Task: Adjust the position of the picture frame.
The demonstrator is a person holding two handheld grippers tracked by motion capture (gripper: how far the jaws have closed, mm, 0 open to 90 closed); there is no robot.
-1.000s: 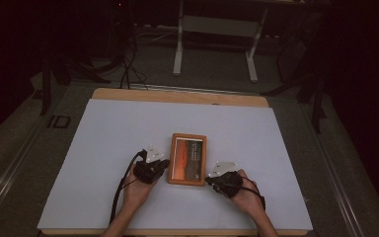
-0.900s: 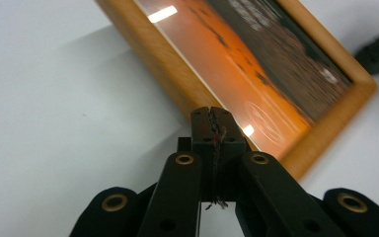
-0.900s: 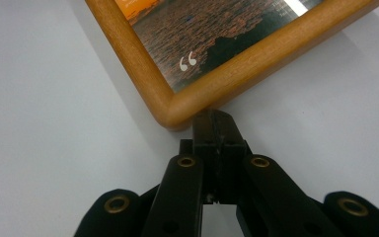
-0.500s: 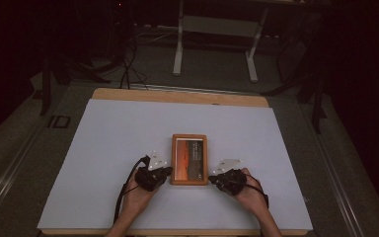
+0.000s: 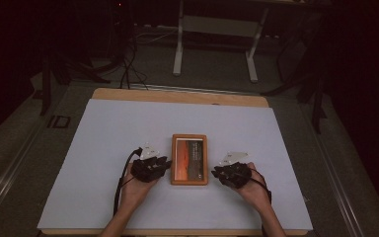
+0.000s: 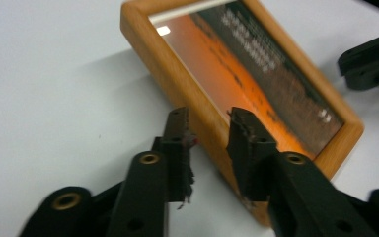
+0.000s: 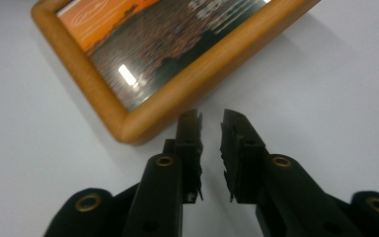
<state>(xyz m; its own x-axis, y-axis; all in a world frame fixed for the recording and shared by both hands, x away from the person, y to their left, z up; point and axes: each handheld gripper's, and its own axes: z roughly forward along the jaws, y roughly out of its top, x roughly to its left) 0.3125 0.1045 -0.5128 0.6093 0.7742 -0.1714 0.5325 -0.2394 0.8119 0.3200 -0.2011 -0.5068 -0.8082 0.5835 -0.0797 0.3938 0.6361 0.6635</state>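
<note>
Nearest the person, two hands come in from 6 o'clock, each with one gripper, on a white table (image 5: 103,148). The left gripper (image 6: 208,129) sits at 9 o'clock of the single frame (image 5: 189,159), its jaws a moderate gap apart and straddling the frame's near long rail — one jaw on the outer side over the table, the other over the glass; they do not look closed on the wood, so it holds nothing yet. The right gripper (image 7: 211,129), at 3 o'clock of the frame near its lower corner, has its jaws parted only narrowly and empty, tips just beside the rounded corner, apart from it. The frame lies flat near the table's middle, toward the person's edge, long side running 12 to 6. It looks stiff and fairly light — a wooden border around a glossy pane over an orange and dark print. The pane is likely fragile and slick, so the wood rail is the place to grip, ideally one rail per gripper, with no jaw pressing on the glass. Count: one frame, two grippers, one table. Beyond the table at 12 o'clock stands a pale stand (image 5: 217,34) on a dark floor.
</note>
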